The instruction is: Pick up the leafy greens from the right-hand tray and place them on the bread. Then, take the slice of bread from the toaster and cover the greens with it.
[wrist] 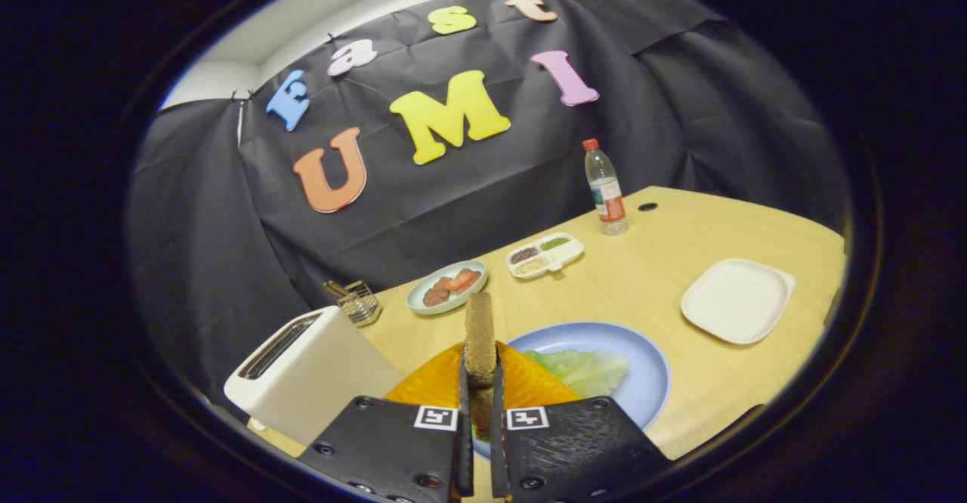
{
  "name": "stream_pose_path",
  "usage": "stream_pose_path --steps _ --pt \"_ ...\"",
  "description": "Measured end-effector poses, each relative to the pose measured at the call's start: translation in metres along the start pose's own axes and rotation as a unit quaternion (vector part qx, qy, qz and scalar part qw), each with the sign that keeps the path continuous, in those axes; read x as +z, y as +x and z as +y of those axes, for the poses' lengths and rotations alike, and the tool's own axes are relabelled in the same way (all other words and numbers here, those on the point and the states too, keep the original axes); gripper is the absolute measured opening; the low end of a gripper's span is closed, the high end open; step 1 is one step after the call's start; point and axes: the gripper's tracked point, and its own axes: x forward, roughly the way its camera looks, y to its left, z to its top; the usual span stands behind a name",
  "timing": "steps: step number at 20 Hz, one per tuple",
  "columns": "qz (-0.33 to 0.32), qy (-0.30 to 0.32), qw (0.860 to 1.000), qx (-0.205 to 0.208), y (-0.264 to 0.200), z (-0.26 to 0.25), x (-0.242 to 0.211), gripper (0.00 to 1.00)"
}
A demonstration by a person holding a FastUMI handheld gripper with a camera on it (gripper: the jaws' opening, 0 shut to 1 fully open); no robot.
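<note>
Gripper (479, 420) clamps bread (479, 337) edge-on, upright; greens (582, 369) lie just ahead, right, on plate (646, 382).

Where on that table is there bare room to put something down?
Bare wood lies between the blue plate, the white plate and the seed tray. It is crowded around the toaster, where the gripper holds the bread slice.

Legible text: none; the clear plastic bottle with red cap (605, 187) carries a red-and-white label too small to read, and two black-and-white square marker tags (480, 418) carry patterns only.
</note>
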Motion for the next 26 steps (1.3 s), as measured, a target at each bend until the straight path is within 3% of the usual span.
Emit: stream_pose_path --steps 4,9,20,24,26 --pt "0.005 0.015 1.000 -0.011 -0.007 -0.020 -0.002 0.09" --pt "0.026 0.029 0.999 -0.026 -0.007 -0.043 -0.011 0.17" --pt "0.081 0.025 0.995 -0.061 -0.016 -0.077 -0.029 0.60" --pt "0.060 -0.001 0.996 -0.066 -0.025 -0.082 -0.015 0.78" --pt "0.024 -0.046 0.997 -0.065 -0.033 -0.080 0.006 0.81"
